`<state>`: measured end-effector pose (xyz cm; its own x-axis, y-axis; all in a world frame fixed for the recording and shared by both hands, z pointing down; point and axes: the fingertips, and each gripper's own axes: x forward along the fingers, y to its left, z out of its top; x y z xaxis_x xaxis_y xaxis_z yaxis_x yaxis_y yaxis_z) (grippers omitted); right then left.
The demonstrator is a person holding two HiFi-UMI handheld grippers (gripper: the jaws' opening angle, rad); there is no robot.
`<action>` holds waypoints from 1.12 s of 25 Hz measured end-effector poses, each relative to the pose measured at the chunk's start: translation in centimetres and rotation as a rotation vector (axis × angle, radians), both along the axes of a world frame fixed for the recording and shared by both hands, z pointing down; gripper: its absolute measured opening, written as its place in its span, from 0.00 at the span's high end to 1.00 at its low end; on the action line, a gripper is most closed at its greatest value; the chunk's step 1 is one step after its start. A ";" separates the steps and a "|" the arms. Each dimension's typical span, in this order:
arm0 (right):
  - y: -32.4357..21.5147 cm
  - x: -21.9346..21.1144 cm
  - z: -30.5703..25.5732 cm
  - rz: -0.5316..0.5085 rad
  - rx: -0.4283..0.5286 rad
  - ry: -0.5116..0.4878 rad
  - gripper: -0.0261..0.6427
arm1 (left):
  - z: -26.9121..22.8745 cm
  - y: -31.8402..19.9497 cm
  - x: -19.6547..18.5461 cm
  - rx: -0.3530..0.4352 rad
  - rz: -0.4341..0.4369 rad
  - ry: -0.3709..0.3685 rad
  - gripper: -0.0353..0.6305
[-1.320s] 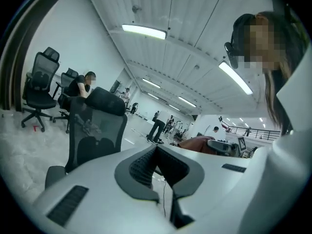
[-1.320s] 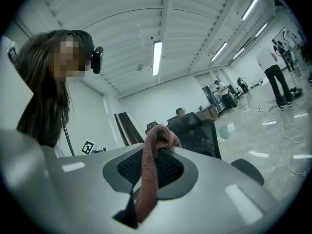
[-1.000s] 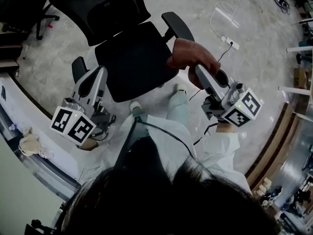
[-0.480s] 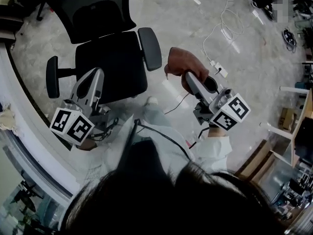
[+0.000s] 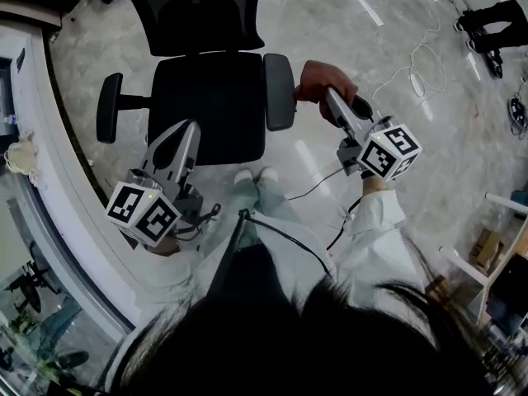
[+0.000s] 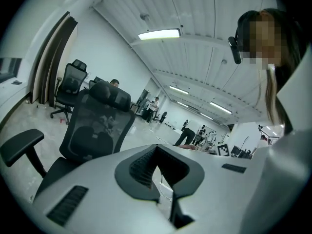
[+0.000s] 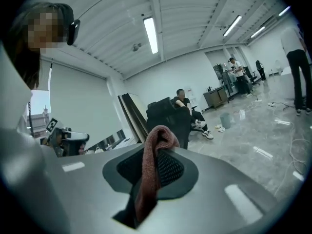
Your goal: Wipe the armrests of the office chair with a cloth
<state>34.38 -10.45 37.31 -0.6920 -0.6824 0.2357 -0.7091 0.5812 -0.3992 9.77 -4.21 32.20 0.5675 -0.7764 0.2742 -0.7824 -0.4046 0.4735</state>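
The right gripper point(image 5: 332, 97) has its jaws narrowed onto a reddish-brown cloth point(image 5: 320, 79). The cloth bunches over the tips just beside the right-hand armrest point(image 5: 279, 91) of the black office chair point(image 5: 206, 106); whether cloth and armrest touch cannot be told. The left gripper point(image 5: 186, 127) hangs over the seat's front edge, jaws together at the tips and empty, well apart from the left-hand armrest point(image 5: 109, 108).

The person's white shoes point(image 5: 252, 176) stand just before the seat. A curved white desk edge point(image 5: 58, 180) runs along the left, and a white cable point(image 5: 410, 66) loops on the grey floor point(image 5: 346, 23) at right. Both marker cubes point(image 5: 142, 213) carry black-and-white square patterns. Further off, a seated person point(image 7: 183, 101) and another black chair point(image 6: 68, 87) show.
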 end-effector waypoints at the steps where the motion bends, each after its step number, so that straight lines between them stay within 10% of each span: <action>1: -1.7 -0.3 0.7 0.001 0.008 0.025 0.89 | 0.1 -0.3 -0.1 0.002 -0.004 0.003 0.94; 12: -16.2 -4.4 14.0 -0.048 -0.079 0.406 0.89 | 2.6 -1.4 -2.4 -0.061 -0.048 -0.055 0.94; 19: -11.8 -9.2 23.4 -0.331 -0.367 0.516 0.89 | 4.4 -0.5 -4.9 -0.094 -0.123 -0.047 0.94; 28: -7.2 -11.4 23.5 -0.400 -0.469 0.517 0.89 | 5.2 0.4 -5.2 -0.097 -0.116 0.009 0.94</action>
